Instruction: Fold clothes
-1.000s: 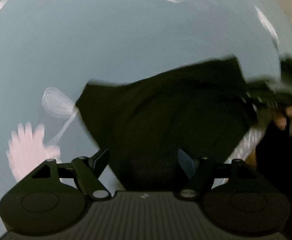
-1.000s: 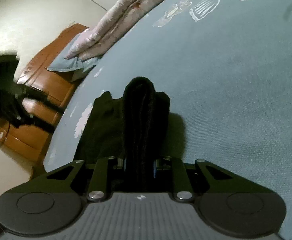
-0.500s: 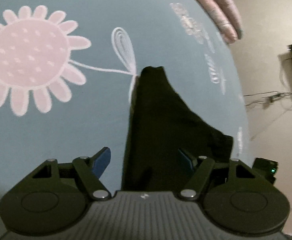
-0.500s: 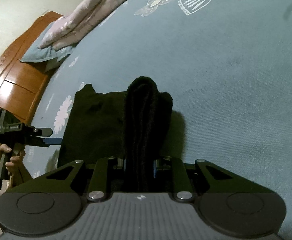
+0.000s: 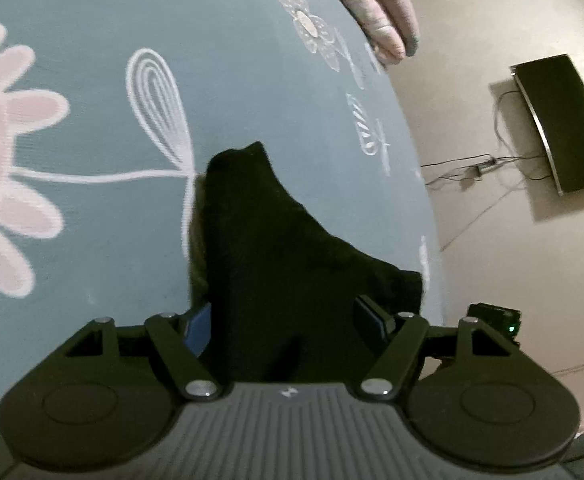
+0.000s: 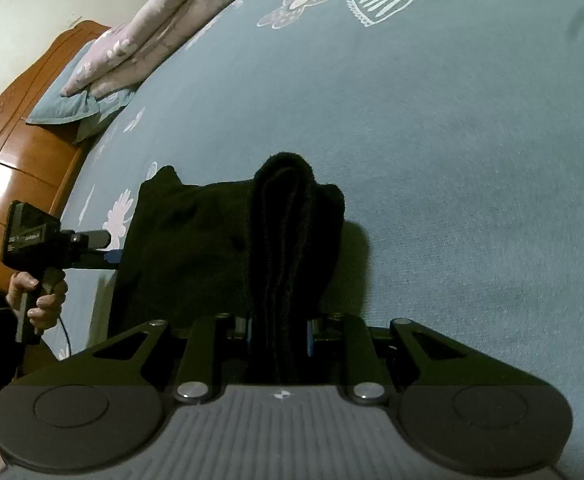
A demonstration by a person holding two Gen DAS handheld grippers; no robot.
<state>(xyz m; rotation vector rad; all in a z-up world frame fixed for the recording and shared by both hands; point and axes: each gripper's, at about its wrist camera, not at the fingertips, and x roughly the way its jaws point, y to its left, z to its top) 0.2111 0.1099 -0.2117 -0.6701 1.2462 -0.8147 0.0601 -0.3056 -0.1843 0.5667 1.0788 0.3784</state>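
Observation:
A black garment [image 6: 196, 248] lies on the blue bedsheet [image 6: 452, 160]. My right gripper [image 6: 279, 330] is shut on a bunched fold of the garment, which rises between the fingers. In the left wrist view the same black garment [image 5: 272, 248] runs between the wide-apart fingers of my left gripper [image 5: 286, 320], which is open around its edge. The left gripper also shows in the right wrist view [image 6: 110, 250], at the garment's left edge, held by a hand.
The sheet [image 5: 92, 80] has pink and white flower prints. Folded pink bedding [image 6: 164, 24] and a blue pillow [image 6: 68, 100] lie by the wooden headboard [image 6: 16, 148]. The bed edge, floor cables and a dark box [image 5: 560, 120] are to the right in the left wrist view.
My left gripper has swung around and moved in to the garment's left edge, its open fingers now straddling the cloth. The right gripper has kept its hold, nearly still.

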